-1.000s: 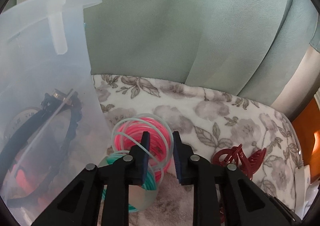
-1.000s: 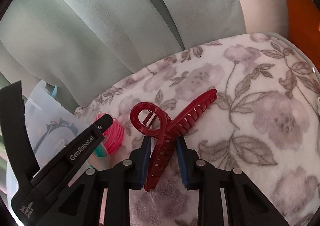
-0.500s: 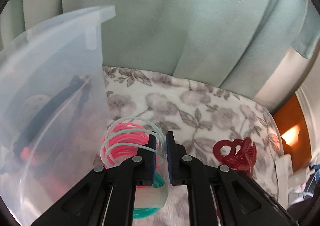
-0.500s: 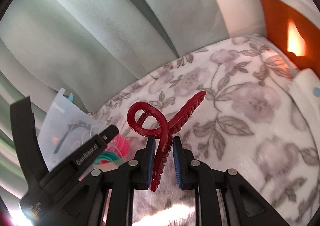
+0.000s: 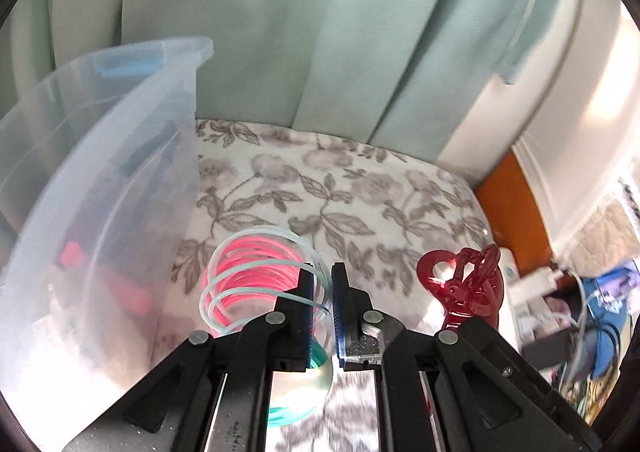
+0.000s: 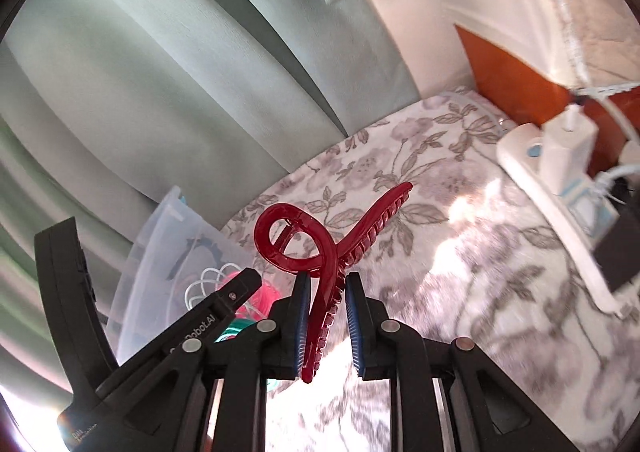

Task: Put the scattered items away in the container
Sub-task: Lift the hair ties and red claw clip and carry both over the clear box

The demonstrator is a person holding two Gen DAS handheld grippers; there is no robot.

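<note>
My left gripper (image 5: pixel 322 276) is shut on a bundle of thin pink, clear and teal hair ties (image 5: pixel 256 276), held off the floral blanket (image 5: pixel 320 188). The clear plastic container (image 5: pixel 100 180) stands just left of it, with dark and red items blurred inside. My right gripper (image 6: pixel 327 284) is shut on a dark red hair claw (image 6: pixel 316 248), lifted above the blanket (image 6: pixel 460 252). That claw (image 5: pixel 468 288) shows at the right in the left wrist view. The container (image 6: pixel 160 252) and the left gripper's body (image 6: pixel 192 332) sit lower left in the right wrist view.
Pale green curtains (image 5: pixel 320 32) hang behind the blanket. A white power strip with plugs and cables (image 6: pixel 560 156) lies along the blanket's right edge beside an orange wooden surface (image 6: pixel 508 80). Blue and white clutter (image 5: pixel 592 312) lies at the far right.
Both grippers closed on their items and rose off the blanket, the hair ties and the red claw lifting with them. The container now sits lower in the left wrist view.
</note>
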